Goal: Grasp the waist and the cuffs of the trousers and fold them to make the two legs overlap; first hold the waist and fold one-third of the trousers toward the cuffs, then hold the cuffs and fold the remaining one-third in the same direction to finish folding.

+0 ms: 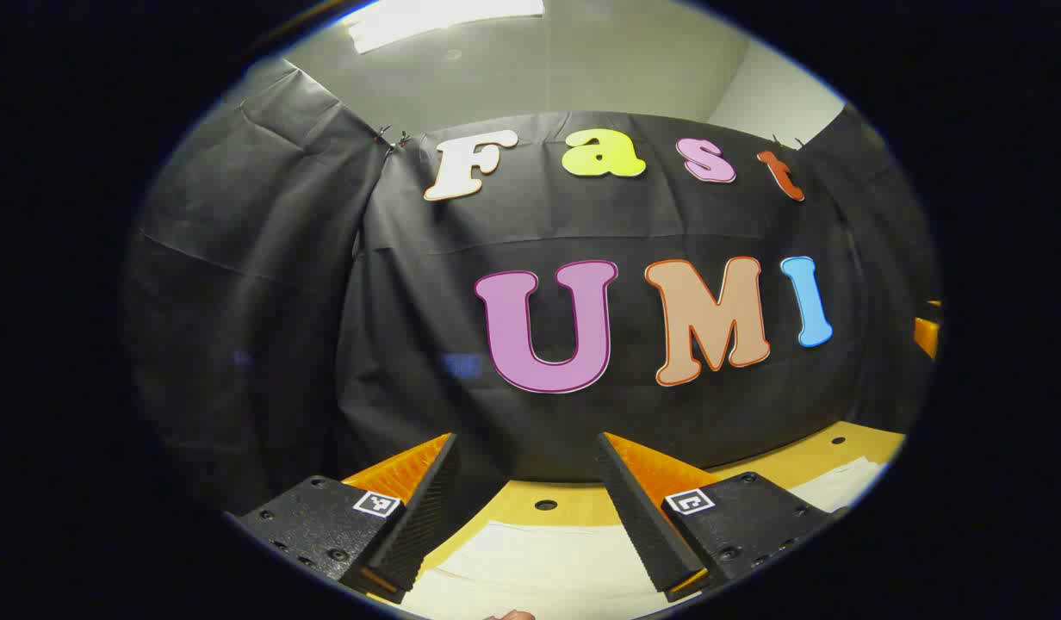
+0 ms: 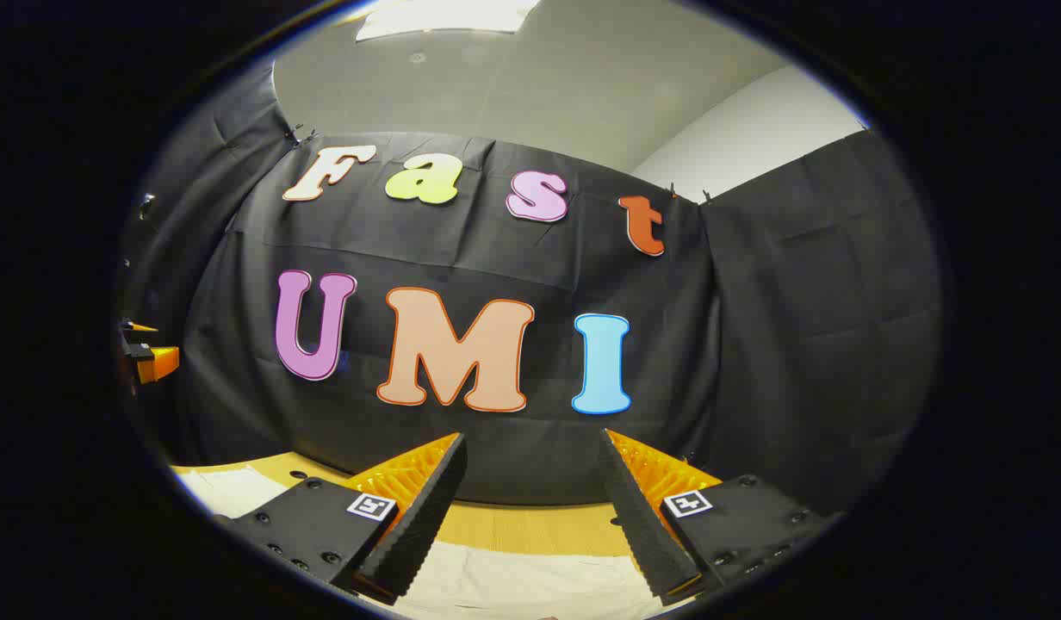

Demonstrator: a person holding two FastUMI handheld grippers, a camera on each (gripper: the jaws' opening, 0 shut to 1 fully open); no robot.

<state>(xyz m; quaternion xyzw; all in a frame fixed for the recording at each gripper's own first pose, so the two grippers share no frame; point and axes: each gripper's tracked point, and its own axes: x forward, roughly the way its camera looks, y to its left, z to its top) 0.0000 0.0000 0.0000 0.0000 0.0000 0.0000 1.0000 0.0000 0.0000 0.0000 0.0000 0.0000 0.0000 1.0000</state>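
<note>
Pale cream trousers (image 1: 548,564) lie flat on the wooden table (image 1: 573,504), low in the left gripper view under my left gripper (image 1: 526,482). That gripper hovers above the cloth, open, with nothing between its fingers. In the right gripper view the same pale trousers (image 2: 530,581) spread below my right gripper (image 2: 530,482), which is also open and holds nothing. A further strip of the cloth (image 2: 229,491) shows at the lower left there. The other gripper (image 2: 147,357) peeks in at the far left edge of the right gripper view.
The black cloth wall (image 1: 462,284) stands close behind the table's far edge. The tabletop has small round holes (image 1: 545,505). More pale cloth (image 1: 840,482) lies at the right of the left gripper view. A ceiling light (image 2: 444,17) glows overhead.
</note>
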